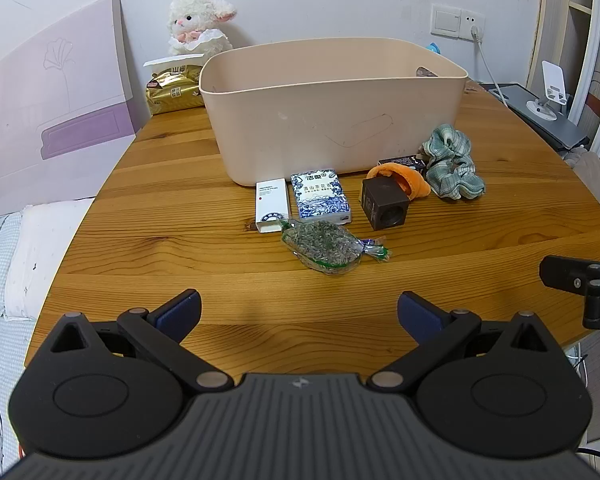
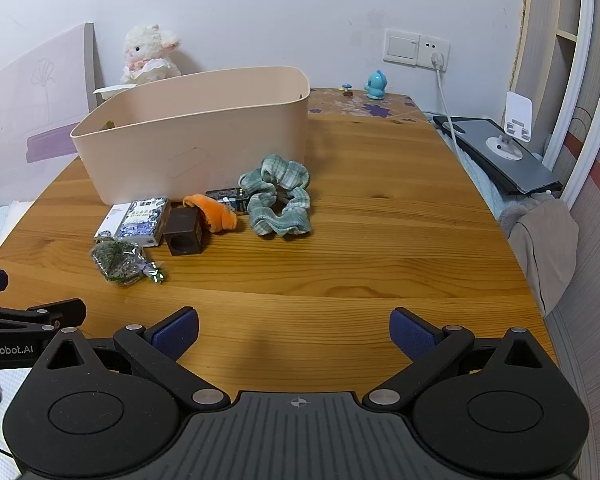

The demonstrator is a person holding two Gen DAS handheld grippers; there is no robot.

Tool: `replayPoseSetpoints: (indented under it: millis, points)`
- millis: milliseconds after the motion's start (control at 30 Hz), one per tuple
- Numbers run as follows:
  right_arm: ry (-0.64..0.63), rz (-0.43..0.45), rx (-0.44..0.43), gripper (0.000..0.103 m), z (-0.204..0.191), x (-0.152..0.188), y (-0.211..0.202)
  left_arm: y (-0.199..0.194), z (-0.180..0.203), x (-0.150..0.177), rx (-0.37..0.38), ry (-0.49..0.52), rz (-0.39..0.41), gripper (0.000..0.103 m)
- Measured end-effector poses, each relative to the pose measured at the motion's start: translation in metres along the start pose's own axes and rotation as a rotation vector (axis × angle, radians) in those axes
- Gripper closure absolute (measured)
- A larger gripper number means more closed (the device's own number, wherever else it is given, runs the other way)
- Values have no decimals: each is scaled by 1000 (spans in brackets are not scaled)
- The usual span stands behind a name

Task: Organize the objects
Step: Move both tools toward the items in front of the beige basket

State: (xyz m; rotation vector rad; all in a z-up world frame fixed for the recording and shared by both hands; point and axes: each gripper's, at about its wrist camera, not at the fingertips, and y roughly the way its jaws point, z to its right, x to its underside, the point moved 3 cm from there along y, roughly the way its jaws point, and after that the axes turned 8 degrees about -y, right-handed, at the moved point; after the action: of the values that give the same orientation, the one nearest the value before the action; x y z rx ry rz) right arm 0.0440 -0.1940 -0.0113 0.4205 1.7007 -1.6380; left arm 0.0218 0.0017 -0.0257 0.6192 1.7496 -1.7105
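The left tongs hung spread wide over the near edge of the wooden worktop, gripping nothing. The right tongs were likewise wide and bare, hovering low over the worktop just beside the left pair.

Ahead of the left tongs lay a clear packet of dried herbs. Just past it stood a white box and a blue-and-white patterned box, side by side. To their right sat a dark brown cube with a round hole, touching an orange plush piece. A small black box lay behind that, next to a green scrunchie. All were lined up along the front wall of a beige plastic bin. A white plush lamb sat against the wall behind the bin.
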Motion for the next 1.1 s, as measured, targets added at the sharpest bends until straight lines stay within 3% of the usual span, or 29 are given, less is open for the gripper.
replayPoseSetpoints:
  millis: [1100]
  points:
    - [0,-2,-6,0,5,-4,6,10,5,6,-4,-1,-4,0]
